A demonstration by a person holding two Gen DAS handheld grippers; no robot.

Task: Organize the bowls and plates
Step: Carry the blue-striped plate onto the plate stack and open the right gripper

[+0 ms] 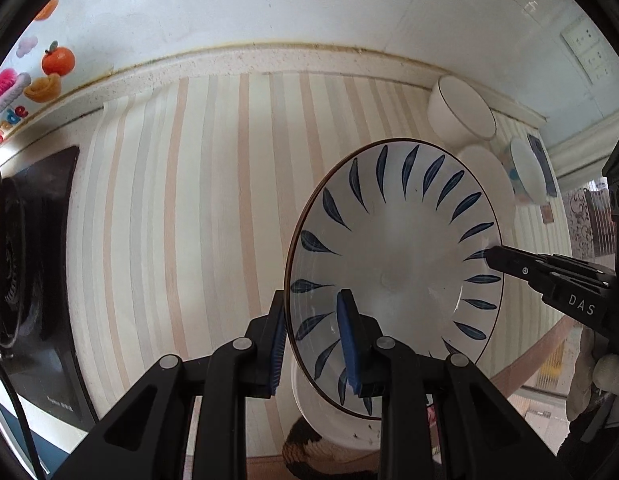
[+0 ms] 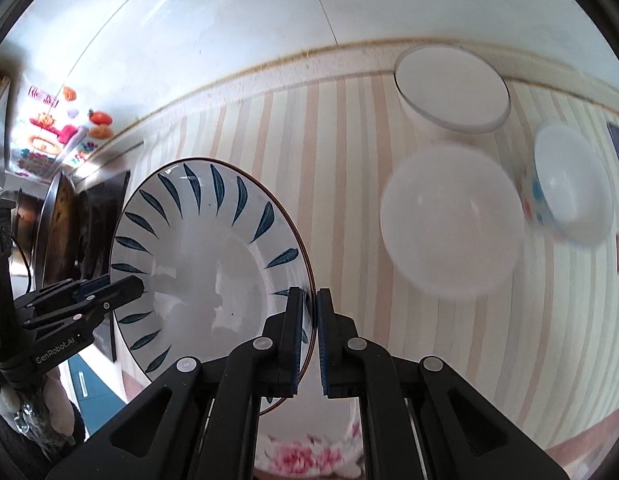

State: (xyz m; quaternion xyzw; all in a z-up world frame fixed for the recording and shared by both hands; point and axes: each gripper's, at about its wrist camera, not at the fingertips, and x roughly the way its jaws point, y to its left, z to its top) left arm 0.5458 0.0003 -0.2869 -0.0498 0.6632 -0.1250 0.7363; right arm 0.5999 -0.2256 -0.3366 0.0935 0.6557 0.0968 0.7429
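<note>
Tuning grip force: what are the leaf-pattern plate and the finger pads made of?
Leaf-pattern plate: looks like glazed ceramic, with glossy window reflections, painted blue leaves and a thin brown rim line. Finger pads: matte blue ribbed material, likely rubber or soft plastic, on black plastic fingers; exact compound unclear.

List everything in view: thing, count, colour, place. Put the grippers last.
leaf plate: one, white with blue leaf marks, held tilted above the table between both grippers
plain bowls: two, white, far right of the table, one near the wall
patterned bowl: one, white inside, coloured outside, right of the plain bowls
floral dish: one, white with pink flowers, under the plate
tablecloth: one, beige stripes
cooktop: one, black, left
wall stickers: several, orange and pink
left gripper: black, blue pads, on the plate's rim
right gripper: black, on the opposite rim
</note>
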